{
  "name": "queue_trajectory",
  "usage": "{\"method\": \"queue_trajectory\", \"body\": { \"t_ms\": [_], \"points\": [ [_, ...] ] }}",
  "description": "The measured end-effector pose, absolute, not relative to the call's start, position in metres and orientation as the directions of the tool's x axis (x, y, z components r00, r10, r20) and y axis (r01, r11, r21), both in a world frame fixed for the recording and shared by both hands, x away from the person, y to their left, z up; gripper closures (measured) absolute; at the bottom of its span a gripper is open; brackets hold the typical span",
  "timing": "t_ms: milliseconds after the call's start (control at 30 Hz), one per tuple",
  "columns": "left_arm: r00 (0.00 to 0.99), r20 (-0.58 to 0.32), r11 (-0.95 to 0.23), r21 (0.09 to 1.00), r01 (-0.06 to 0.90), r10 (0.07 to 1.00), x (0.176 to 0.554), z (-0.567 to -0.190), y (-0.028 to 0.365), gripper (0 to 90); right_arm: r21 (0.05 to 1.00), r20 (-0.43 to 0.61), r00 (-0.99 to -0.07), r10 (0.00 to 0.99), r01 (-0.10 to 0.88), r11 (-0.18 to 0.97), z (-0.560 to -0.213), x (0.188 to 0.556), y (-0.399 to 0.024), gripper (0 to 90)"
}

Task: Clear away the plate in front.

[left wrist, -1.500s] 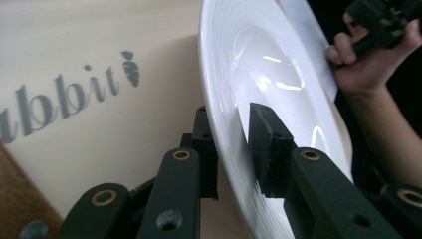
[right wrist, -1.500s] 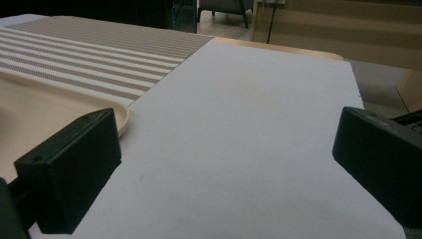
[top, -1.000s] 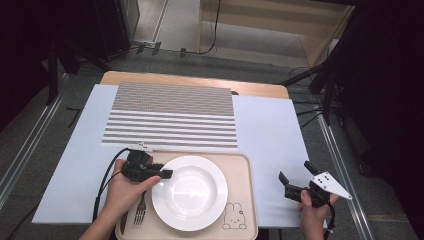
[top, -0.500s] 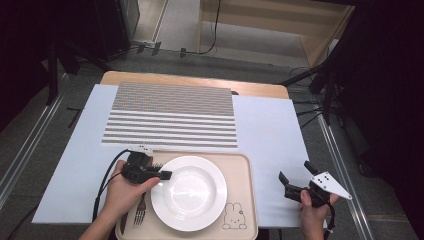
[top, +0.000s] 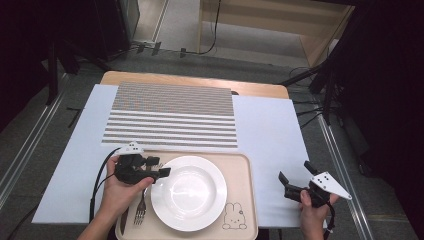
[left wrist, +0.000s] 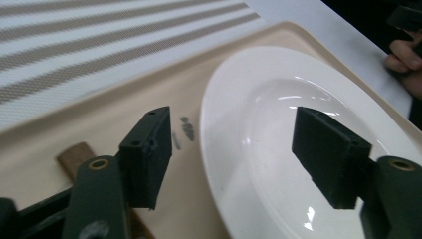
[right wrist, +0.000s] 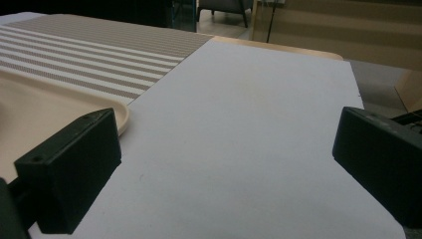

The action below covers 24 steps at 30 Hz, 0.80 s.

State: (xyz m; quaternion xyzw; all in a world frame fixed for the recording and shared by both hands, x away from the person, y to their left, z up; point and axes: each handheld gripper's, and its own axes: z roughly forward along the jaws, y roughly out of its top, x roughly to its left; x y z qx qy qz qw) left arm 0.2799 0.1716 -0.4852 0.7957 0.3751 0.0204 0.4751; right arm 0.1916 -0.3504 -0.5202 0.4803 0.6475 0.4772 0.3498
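A white plate [top: 189, 192] sits on a beige tray [top: 247, 200] at the table's near edge. My left gripper [top: 160, 166] hovers at the plate's left rim. In the left gripper view its jaws [left wrist: 234, 154] stand open and have just been opening, one over the tray floor and one over the plate [left wrist: 278, 124]. The plate's rim runs between them, untouched. A fork [top: 141, 207] lies on the tray left of the plate, below that hand. My right gripper [top: 295, 171] rests open over the white sheet [right wrist: 239, 124], right of the tray, with nothing between its jaws [right wrist: 226, 164].
A striped placemat [top: 172, 115] covers the table's far half, on a white sheet [top: 270, 135]. A rabbit drawing [top: 234, 216] marks the tray's near right corner. A wooden handle [left wrist: 74, 154] lies under the left jaw. Dark floor and cables surround the table.
The left gripper's jaws stand wider apart than half a second ago, still at the plate's left rim. The right hand has not moved.
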Motion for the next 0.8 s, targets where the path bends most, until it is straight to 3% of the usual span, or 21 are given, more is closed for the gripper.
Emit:
{"method": "queue_trajectory", "body": {
  "t_ms": [367,433,567,700,800],
  "points": [
    [0.707,-0.281,-0.19,0.84,0.509,0.649,0.277,-0.479,0.194,17.3,0.954,0.003,-0.294,0.956,0.288,0.086,-0.52,0.192,-0.35,0.0],
    [0.703,-0.268,-0.191,0.844,0.501,0.659,0.277,-0.478,0.197,11.4,0.954,0.003,-0.294,0.956,0.288,0.086,-0.52,0.192,-0.35,0.0],
    [0.702,-0.262,-0.188,0.849,0.495,0.662,0.278,-0.478,0.202,10.9,0.954,0.001,-0.295,0.955,0.288,0.088,-0.52,0.192,-0.35,0.0],
    [0.692,-0.247,-0.195,0.847,0.494,0.678,0.279,-0.479,0.205,0.0,0.954,0.002,-0.295,0.956,0.288,0.087,-0.52,0.192,-0.35,0.0],
    [0.692,-0.259,-0.177,0.852,0.492,0.674,0.279,-0.478,0.21,0.0,0.954,0.002,-0.295,0.955,0.288,0.087,-0.52,0.192,-0.35,0.0]
  ]
}}
